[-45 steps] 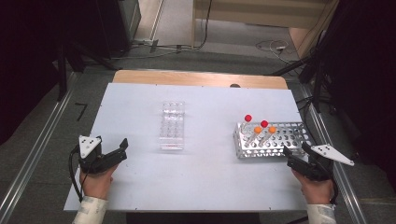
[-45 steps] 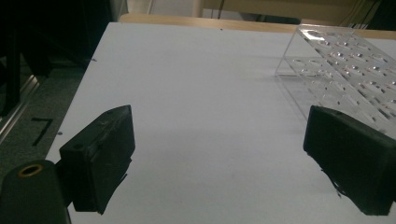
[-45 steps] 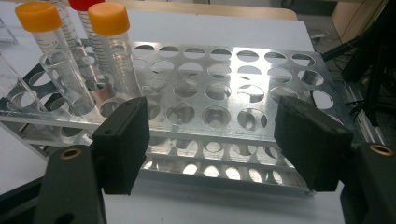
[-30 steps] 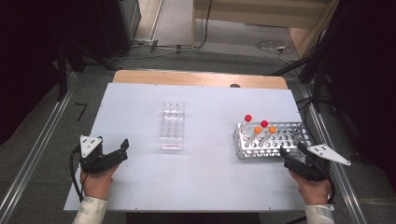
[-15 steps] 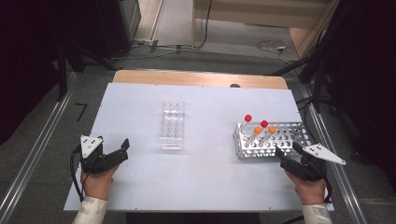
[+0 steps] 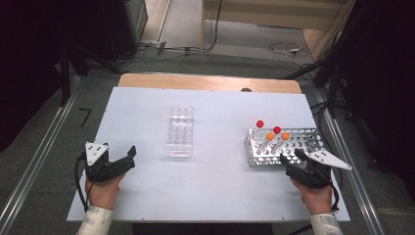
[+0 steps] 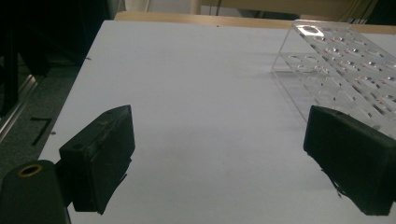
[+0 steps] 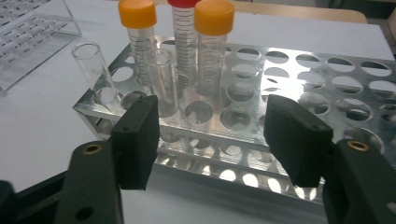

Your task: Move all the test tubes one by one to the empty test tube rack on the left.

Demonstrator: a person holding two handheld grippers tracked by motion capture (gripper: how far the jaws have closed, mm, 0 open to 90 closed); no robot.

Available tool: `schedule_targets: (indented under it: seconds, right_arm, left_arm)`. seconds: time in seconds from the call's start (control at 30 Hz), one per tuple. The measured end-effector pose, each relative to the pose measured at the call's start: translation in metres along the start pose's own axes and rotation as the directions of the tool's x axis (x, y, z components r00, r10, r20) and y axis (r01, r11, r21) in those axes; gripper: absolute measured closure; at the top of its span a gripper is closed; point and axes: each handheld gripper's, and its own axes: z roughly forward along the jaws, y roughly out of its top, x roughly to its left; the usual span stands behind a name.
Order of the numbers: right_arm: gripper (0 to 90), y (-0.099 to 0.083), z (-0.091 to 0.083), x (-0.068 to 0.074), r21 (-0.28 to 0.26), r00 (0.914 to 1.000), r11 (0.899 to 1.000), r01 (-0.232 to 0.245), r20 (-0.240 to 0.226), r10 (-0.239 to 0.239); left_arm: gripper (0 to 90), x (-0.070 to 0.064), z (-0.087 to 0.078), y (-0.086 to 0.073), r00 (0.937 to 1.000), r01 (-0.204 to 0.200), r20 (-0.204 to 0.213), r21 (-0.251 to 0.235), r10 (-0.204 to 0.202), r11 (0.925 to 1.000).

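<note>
The metal rack (image 6: pixel 286 146) sits near the right edge of the bench (image 6: pixel 220 191), and a few tubes stand in its left end. The right gripper (image 6: pixel 294 156) is just in front of the rack with its fingers (image 8: pixel 137 140) wide open and nothing between them. It looks like it is going for a tube. In the right gripper view, the orange-capped tube (image 8: pixel 212 51) stands almost straight ahead, with another orange-capped tube (image 8: pixel 139 44) and a red-capped tube (image 8: pixel 184 37) close by, and two bare glass tubes (image 8: pixel 93 70) with no caps nearer the rack's left corner. To do this well, I think the gripper should come in slowly and higher up, so one finger goes on each side of just one tube. Grab it near the cap, not low by the holes. Then lift straight up, so it does not bump the others. The left gripper (image 6: pixel 125 159) rests near the bench's left front corner, fingers (image 7: pixel 100 158) open and empty, beside the clear plastic rack (image 6: pixel 180 131) in the middle of the bench.
</note>
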Motion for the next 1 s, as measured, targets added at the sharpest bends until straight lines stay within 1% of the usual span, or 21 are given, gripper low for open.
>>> schedule_targets:
  seconds: [0.03,0.07,0.1,0.13,0.23,0.27,0.3,0.37,0.4,0.43,0.5,0.7,0.8,1.0]
  right_arm:
    - [37.5,0.000,0.000,0.000,0.000,1.0000,1.000,0.000,0.000,0.000]
    - [40.4,0.001,0.002,0.003,0.001,0.9999,1.000,0.007,-0.015,-0.007]
    - [40.4,0.001,0.002,0.003,0.001,0.9999,1.000,0.007,-0.015,-0.007]
    - [44.9,0.002,0.004,0.007,-0.013,0.9996,1.000,0.014,-0.025,-0.014]
    - [51.3,0.003,0.007,0.010,-0.015,0.9992,1.000,0.014,-0.036,-0.015]
    - [53.4,0.003,0.008,0.011,-0.012,0.9992,1.000,0.015,-0.037,-0.015]
    - [53.4,0.003,0.008,0.011,-0.012,0.9992,1.000,0.015,-0.037,-0.015]
    - [57.3,0.003,0.010,0.012,-0.008,0.9992,1.000,0.018,-0.037,-0.018]
    - [60.7,0.003,0.011,0.013,-0.012,0.9990,1.000,0.019,-0.039,-0.020]
    - [60.7,0.003,0.011,0.013,-0.012,0.9990,1.000,0.019,-0.039,-0.020]
    - [65.4,0.003,0.013,0.014,-0.014,0.9990,1.000,0.021,-0.039,-0.022]
    - [67.2,0.004,0.017,0.015,-0.016,0.9988,1.000,0.019,-0.044,-0.019]
    - [70.1,0.004,0.020,0.016,-0.018,0.9987,1.000,0.025,-0.043,-0.026]
    - [71.3,0.004,0.024,0.017,-0.014,0.9985,0.999,0.035,-0.040,-0.036]
  left_arm:
    - [9.3,0.000,0.000,0.000,1.0000,-0.001,0.000,0.001,0.001,1.0000]
    - [9.3,0.000,0.000,0.000,1.0000,0.000,-0.001,0.001,0.000,1.0000]
    - [9.3,0.000,0.000,0.000,1.0000,-0.001,0.000,0.001,0.001,1.0000]
    - [9.3,0.000,0.000,0.000,1.0000,0.000,-0.002,0.001,0.000,1.0000]
    - [9.3,0.000,0.000,0.000,1.0000,0.001,-0.001,0.001,-0.001,1.0000]
    - [9.3,0.000,0.000,0.000,1.0000,0.001,-0.001,0.001,-0.001,1.0000]
    - [9.3,0.000,0.000,0.000,1.0000,0.001,0.000,0.002,-0.001,1.0000]
    - [9.3,0.000,0.000,0.000,1.0000,-0.001,-0.001,0.001,0.001,1.0000]
    - [9.3,0.000,0.000,0.000,1.0000,0.000,-0.001,0.001,0.000,1.0000]
    - [9.3,0.000,0.000,0.000,1.0000,0.000,-0.002,0.001,0.000,1.0000]
    - [9.3,0.000,0.000,0.000,1.0000,0.000,-0.002,0.000,0.000,1.0000]
    - [9.3,-0.001,0.000,0.000,1.0000,-0.001,-0.005,0.002,0.001,1.0000]
    - [9.3,-0.001,0.000,0.000,1.0000,-0.002,-0.005,0.002,0.002,1.0000]
    - [9.3,-0.001,0.000,0.000,1.0000,-0.001,-0.006,0.002,0.001,1.0000]
